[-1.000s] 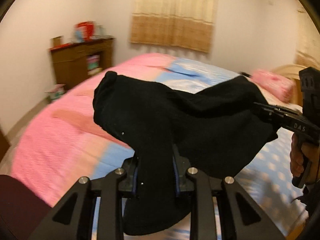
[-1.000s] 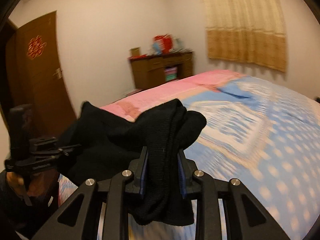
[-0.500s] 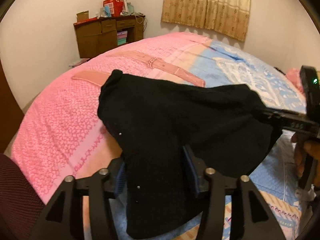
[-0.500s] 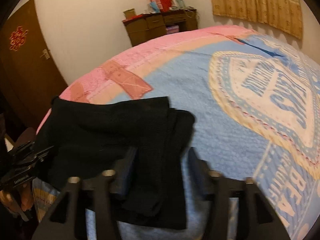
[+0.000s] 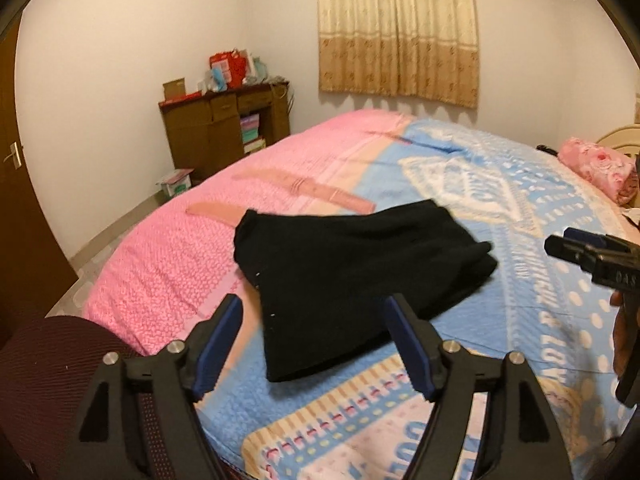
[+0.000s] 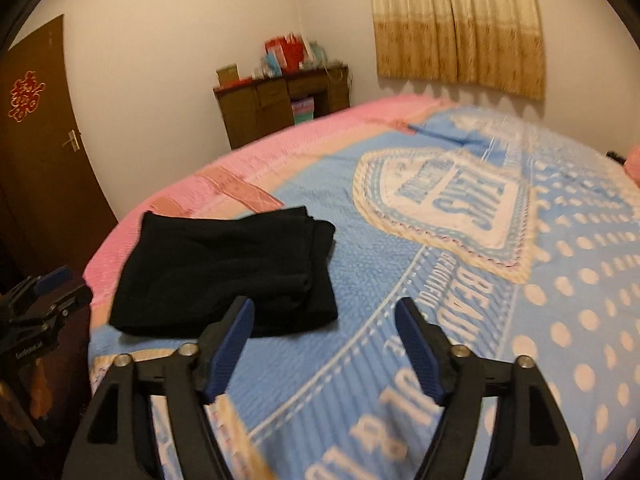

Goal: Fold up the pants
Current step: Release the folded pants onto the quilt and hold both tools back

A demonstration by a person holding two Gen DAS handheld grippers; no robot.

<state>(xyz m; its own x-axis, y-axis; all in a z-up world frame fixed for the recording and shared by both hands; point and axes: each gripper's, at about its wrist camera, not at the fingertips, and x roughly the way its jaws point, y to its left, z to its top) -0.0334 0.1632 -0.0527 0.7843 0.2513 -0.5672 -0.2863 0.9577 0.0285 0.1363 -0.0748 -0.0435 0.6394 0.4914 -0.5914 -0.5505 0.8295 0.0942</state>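
1. Left wrist view: near the bed's (image 5: 168, 280) foot edge, looking down and across it toward the curtain (image 5: 396, 28).
2. Right wrist view: alongside, angled likewise.
3. Both share the pants (image 5: 352, 276), cabinet (image 6: 280, 100) and curtain.

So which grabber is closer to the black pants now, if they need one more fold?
Probably the left gripper: the black pants lie right between its open fingers. The right gripper has also just opened, but the pants sit off beside its left finger, on the bed.
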